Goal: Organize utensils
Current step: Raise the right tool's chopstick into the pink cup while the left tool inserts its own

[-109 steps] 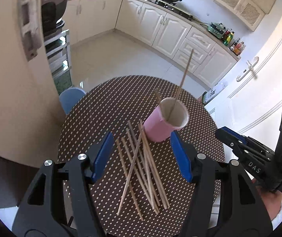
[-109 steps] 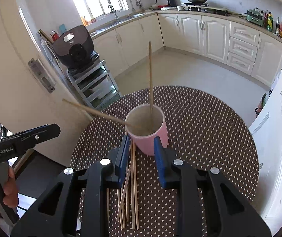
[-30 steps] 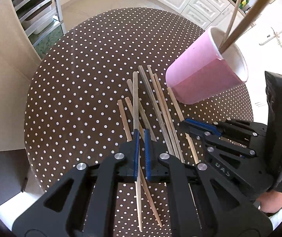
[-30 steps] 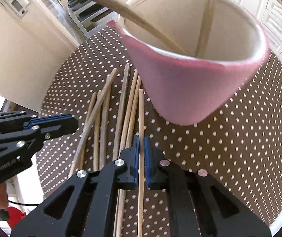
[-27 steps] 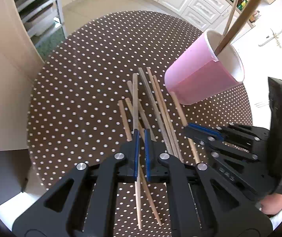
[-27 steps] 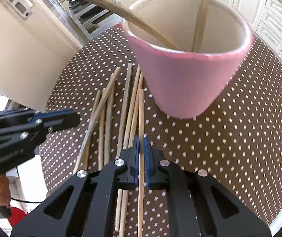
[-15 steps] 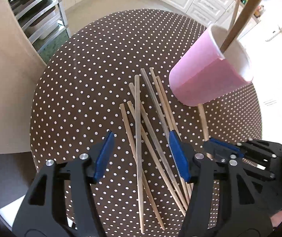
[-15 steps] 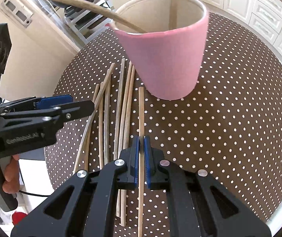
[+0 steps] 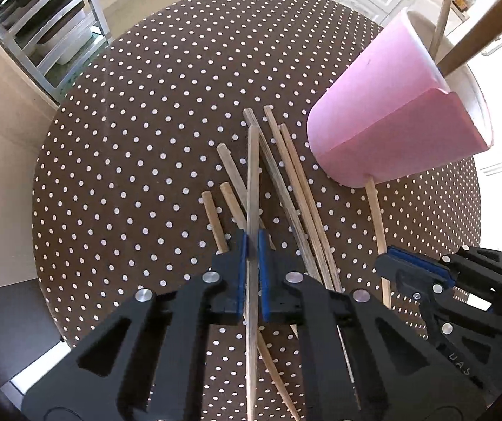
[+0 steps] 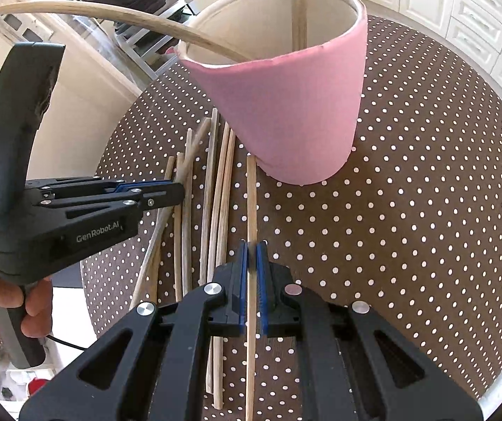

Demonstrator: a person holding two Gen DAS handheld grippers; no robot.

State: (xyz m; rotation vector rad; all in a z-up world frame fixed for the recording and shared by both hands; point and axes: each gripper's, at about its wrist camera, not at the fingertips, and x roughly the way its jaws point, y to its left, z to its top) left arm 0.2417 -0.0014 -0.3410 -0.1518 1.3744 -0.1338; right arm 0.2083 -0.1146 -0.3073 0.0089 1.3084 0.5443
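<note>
Chopsticks are what I am sorting, and each of my tongs has one pinched. My left gripper (image 9: 252, 245) is closed tight on a pale chopstick (image 9: 252, 182) near its middle, so that the stick runs straight ahead between the blue pads and crosses over the loose ones beneath it. My right gripper (image 10: 251, 249) is likewise clamped on its own chopstick (image 10: 251, 196), whose far tip lies right at the foot of the pink cup (image 10: 293, 105); whether it touches the cup I cannot tell.

I grip near the middle because, as I judge it, a stick held there balances and will not droop when I lift it. The cup stands upright on the dotted table (image 10: 426, 175), just beyond the heap, with two sticks already leaning out of it, one against the near rim and one against the far side. That seems to be where every stick belongs.

The remaining chopsticks (image 9: 296, 189) lie fanned on the cloth between my two tongs, roughly parallel and overlapping, so I take those at the edge or on top to avoid dragging neighbours. Next, I expect, each held stick must be raised clear, tipped upright and lowered into the cup's mouth without knocking the cup.
</note>
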